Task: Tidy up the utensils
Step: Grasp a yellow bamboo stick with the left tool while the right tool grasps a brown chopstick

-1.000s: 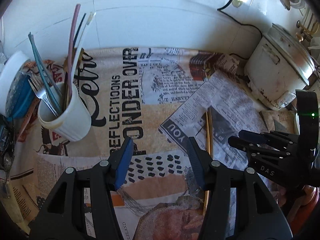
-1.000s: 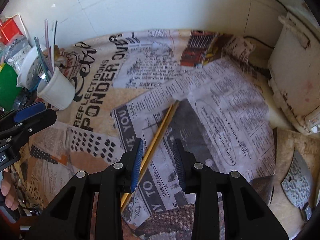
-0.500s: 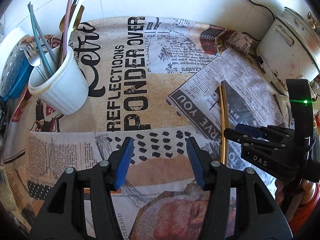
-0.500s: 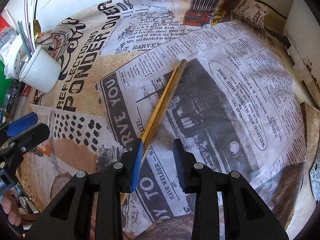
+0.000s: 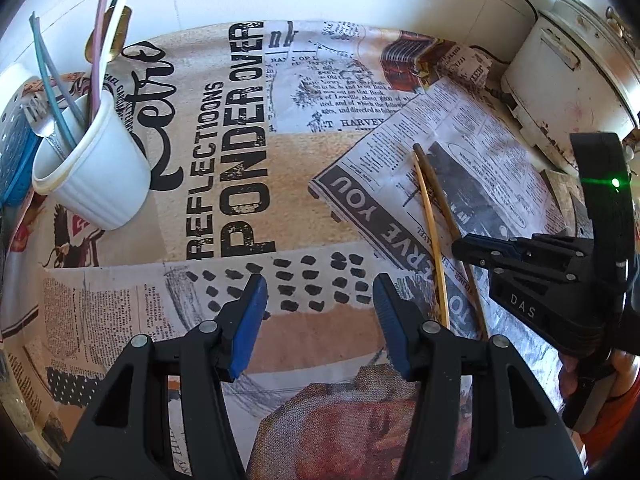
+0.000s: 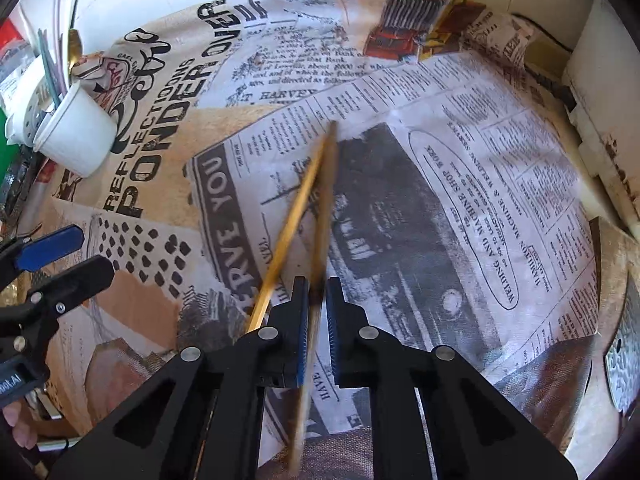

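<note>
Pinching the dark chopstick near its close end, the right gripper is nearly shut; the pale chopstick lies loose just outside, mid-cloth. The left gripper hangs half-open, empty. Thin, stiff, light sticks probably roll and pivot; the cup waits at the cloth's far-left edge.

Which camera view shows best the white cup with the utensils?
The left wrist view: the white cup is large there, tilted, its rim and the utensils inside clearly visible. In the right wrist view the same cup sits small at the left edge.
</note>
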`<act>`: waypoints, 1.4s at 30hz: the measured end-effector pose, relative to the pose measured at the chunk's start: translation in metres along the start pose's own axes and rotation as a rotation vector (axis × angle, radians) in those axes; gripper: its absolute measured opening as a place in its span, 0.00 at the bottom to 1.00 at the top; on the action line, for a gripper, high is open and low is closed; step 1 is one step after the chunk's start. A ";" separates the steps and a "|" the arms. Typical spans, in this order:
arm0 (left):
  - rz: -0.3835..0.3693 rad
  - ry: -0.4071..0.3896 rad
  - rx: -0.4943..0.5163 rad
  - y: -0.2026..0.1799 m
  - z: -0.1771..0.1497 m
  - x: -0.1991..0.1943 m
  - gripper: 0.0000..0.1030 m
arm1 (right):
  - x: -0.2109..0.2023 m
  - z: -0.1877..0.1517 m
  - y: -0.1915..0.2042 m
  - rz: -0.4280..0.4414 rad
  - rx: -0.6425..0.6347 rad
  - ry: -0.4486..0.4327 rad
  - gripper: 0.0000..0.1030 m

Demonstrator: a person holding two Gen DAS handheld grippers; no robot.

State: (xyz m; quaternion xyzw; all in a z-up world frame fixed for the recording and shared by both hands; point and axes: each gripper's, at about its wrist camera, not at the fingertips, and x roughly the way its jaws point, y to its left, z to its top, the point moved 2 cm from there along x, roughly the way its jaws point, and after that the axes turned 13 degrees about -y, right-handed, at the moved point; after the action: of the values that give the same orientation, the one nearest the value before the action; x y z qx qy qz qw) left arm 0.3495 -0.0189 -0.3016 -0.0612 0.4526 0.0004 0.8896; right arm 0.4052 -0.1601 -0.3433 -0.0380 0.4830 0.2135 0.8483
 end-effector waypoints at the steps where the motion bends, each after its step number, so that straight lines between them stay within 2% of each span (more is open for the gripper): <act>1: -0.002 0.003 0.001 -0.001 0.000 0.001 0.52 | 0.001 0.003 -0.002 0.004 0.008 0.009 0.08; 12: -0.046 0.048 0.016 -0.016 -0.002 0.016 0.52 | 0.005 0.013 -0.007 0.048 0.024 0.016 0.06; 20: -0.123 0.107 0.052 -0.049 -0.001 0.037 0.52 | -0.027 0.005 -0.033 0.043 0.115 -0.045 0.06; 25: -0.131 0.131 0.093 -0.071 -0.003 0.053 0.51 | -0.044 0.001 -0.040 0.038 0.144 -0.076 0.06; 29: -0.104 0.124 0.154 -0.085 -0.002 0.062 0.45 | -0.050 0.001 -0.041 0.038 0.163 -0.095 0.07; 34: -0.052 0.093 0.257 -0.096 -0.001 0.064 0.34 | -0.056 -0.001 -0.042 0.048 0.172 -0.106 0.07; 37: -0.070 0.103 0.277 -0.094 0.000 0.064 0.28 | -0.058 -0.001 -0.039 0.056 0.167 -0.112 0.07; 40: -0.123 0.132 0.272 -0.085 0.002 0.064 0.11 | -0.060 0.000 -0.037 0.063 0.162 -0.120 0.07; 42: -0.139 0.147 0.261 -0.081 0.003 0.065 0.07 | -0.061 0.001 -0.034 0.069 0.161 -0.125 0.07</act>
State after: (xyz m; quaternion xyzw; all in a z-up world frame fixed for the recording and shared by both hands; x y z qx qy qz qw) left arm 0.3950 -0.1024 -0.3434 0.0241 0.5074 -0.1244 0.8523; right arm 0.3927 -0.2100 -0.2968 0.0603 0.4458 0.2048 0.8693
